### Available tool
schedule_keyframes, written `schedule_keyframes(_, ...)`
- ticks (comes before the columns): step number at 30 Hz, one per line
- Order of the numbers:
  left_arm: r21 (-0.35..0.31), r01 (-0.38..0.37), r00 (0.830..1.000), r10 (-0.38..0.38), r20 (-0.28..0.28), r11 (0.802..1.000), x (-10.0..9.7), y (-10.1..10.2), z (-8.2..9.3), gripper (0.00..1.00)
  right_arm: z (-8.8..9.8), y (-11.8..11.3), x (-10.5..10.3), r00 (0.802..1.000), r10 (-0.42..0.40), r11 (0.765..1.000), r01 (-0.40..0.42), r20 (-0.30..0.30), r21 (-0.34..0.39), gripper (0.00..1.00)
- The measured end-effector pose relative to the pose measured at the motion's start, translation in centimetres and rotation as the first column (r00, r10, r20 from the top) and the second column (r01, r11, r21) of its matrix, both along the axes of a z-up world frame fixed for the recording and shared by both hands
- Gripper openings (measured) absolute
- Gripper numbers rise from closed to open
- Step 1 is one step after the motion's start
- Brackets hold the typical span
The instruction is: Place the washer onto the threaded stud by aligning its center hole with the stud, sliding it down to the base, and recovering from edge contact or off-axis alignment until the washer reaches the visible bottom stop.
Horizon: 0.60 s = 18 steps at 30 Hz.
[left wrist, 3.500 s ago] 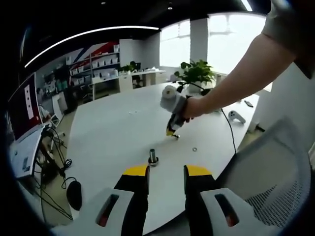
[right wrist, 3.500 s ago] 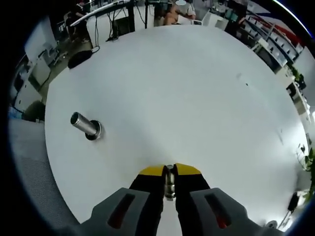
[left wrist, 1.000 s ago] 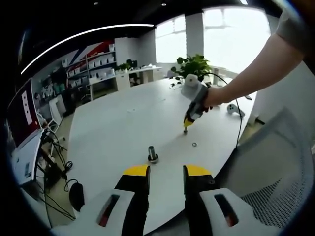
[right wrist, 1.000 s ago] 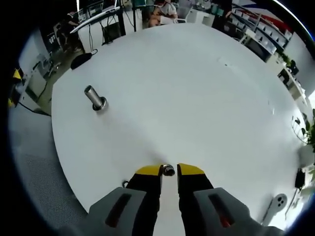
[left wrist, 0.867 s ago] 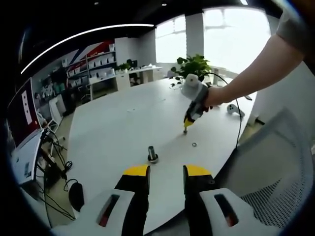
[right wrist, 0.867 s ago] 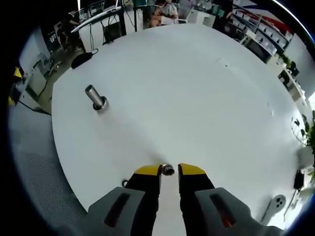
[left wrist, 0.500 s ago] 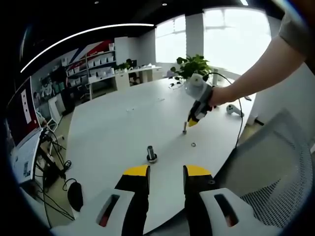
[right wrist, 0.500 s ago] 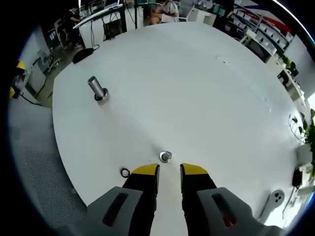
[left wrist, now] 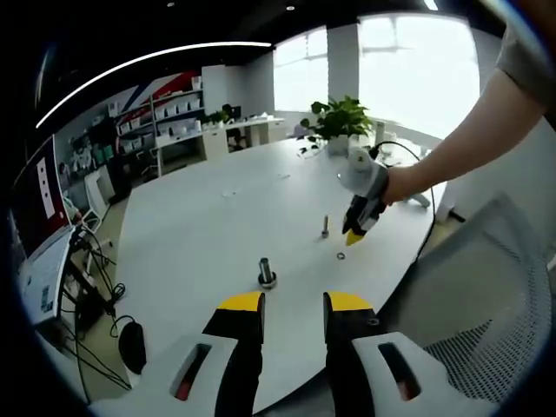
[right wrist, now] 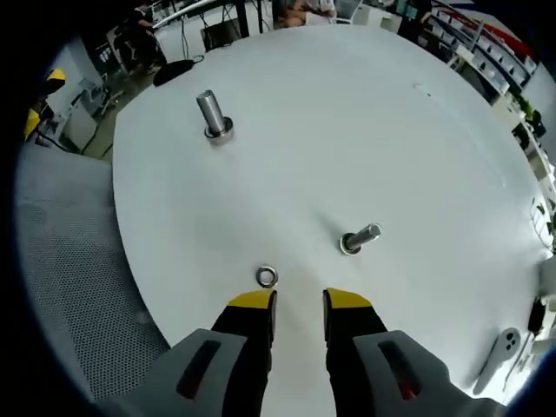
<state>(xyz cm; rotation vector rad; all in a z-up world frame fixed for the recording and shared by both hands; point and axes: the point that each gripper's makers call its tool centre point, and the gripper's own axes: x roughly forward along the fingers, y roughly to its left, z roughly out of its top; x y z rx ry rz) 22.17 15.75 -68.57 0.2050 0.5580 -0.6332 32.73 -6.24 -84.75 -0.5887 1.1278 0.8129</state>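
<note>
Presently the right claw (right wrist: 299,299) is seen with its jaws spread and nothing between them, poised low over the white bench (right wrist: 365,130). The washer (right wrist: 266,277) lies flat on the bench just ahead of the left yellow tip, apart from it. A little further on stands the slim threaded stud (right wrist: 360,237), bare, its shaft leaning away in the fisheye. Beyond, well apart, a thicker stud (right wrist: 211,113) stands on its own base.

The step in hand is judged to be the pickup of the washer. It should be taken by its rim, edge-on, so the centre hole is left free; a flat ring may skid, so the closing should be slow.

The left claw (left wrist: 294,302) is held back, parted and empty, near the bench edge.
</note>
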Motion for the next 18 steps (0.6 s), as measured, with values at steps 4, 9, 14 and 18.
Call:
schedule_keyframes(4, 0.002, 0.009, 1.000, -0.009, 0.001, 1.000, -0.1, -0.2, 0.0, 0.25, -0.6, 0.3, -0.3, 1.000, 0.009, 1.000, -0.009, -0.027, 0.009, 0.24)
schedule_keyframes(9, 0.002, 0.015, 1.000, -0.015, 0.003, 1.000, -0.1, -0.3, 0.0, 0.25, -1.6, 0.9, -0.9, 0.999, 0.037, 0.999, -0.038, -0.040, -0.006, 0.24)
schedule_keyframes(14, -0.006, 0.006, 1.000, -0.006, 0.003, 1.000, -0.1, -0.1, 0.1, 0.25, -2.3, 1.2, -0.9, 0.998, 0.048, 0.998, -0.049, -0.042, -0.027, 0.24)
schedule_keyframes(18, -0.005, 0.012, 1.000, -0.012, 0.002, 1.000, -0.1, -0.2, 0.0, 0.25, -3.1, 1.1, -0.9, 0.997, 0.049, 0.998, -0.051, -0.059, -0.039, 0.23)
